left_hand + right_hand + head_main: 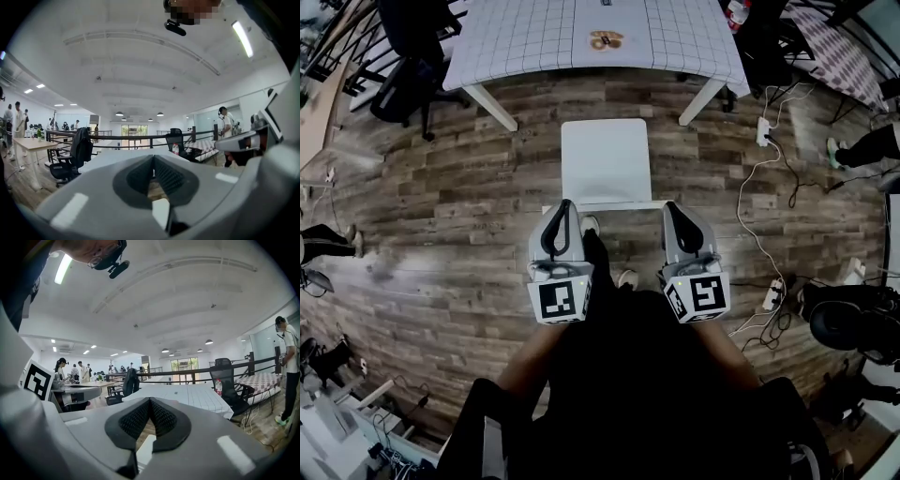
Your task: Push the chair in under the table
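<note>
A white chair (605, 159) stands on the wood floor with its seat facing the table (525, 37), which wears a white grid cloth; the seat's front edge is just short of the table's near edge. My left gripper (565, 203) is shut and empty, its tip at the left end of the chair's backrest top. The right gripper (671, 205), also shut and empty, has its tip at the backrest's right end. Whether either tip touches the backrest I cannot tell. In the left gripper view the closed jaws (153, 158) point level at the table (112, 157), as they do in the right gripper view (149, 400).
A small brown object (606, 39) lies on the table. Black office chairs (408, 56) stand at the far left and far right. White cables and power strips (764, 131) trail over the floor on the right. A person's feet (839, 150) show at the right edge.
</note>
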The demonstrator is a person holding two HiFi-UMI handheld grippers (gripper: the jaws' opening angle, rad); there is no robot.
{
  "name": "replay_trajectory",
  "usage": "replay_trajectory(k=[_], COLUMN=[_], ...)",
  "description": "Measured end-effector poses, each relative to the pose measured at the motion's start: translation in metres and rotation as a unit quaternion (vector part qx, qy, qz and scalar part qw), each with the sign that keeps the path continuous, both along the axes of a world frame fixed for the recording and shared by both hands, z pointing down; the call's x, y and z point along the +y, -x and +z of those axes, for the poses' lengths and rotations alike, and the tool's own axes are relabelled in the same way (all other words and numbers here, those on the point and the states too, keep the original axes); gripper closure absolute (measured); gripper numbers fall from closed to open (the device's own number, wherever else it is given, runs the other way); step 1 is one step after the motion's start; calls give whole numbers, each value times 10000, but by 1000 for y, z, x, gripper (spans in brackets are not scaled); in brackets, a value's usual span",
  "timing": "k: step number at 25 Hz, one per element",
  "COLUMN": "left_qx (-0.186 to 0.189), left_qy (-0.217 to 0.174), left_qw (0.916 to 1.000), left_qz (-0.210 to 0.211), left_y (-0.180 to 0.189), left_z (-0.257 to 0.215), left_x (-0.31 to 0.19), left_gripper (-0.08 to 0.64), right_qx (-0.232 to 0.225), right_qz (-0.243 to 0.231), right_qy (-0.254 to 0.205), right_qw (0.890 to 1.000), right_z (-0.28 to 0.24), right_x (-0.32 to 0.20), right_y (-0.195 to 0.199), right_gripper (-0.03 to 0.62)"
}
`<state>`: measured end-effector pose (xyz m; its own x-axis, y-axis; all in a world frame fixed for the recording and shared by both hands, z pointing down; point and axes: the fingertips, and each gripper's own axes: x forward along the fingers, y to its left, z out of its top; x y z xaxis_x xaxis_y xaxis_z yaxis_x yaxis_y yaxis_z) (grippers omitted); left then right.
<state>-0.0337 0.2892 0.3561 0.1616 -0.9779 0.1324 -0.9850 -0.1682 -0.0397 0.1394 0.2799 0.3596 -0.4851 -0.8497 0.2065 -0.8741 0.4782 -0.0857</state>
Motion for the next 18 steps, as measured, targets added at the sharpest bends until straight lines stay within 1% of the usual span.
replay_trajectory(k=[3, 5, 8, 14, 18], left_qx=[36, 96, 188, 366, 546], left_qy=[110, 108, 128, 136, 177], left_qw=[9999, 9999, 9997, 9991, 9981], left_qz=[74, 28, -35, 154, 205], left_y=[7, 19, 41, 65, 78], left_z=[12, 11, 8, 13, 21], left_x=[-18, -32, -52, -84, -98], left_gripper=[549, 551, 551, 549, 551], right_qx=[15, 50, 220, 471, 611], right_qz=[-42, -102, -170, -349, -329], right_qy=[89, 117, 42, 5, 64], right_qw=[10000, 9999, 9996, 9983, 9976], right_z=[7, 5, -2, -9, -3], right_x=[-24, -40, -62, -96, -112], right_y=[11, 23, 45, 88, 103], right_gripper=[595, 595, 595, 595, 595])
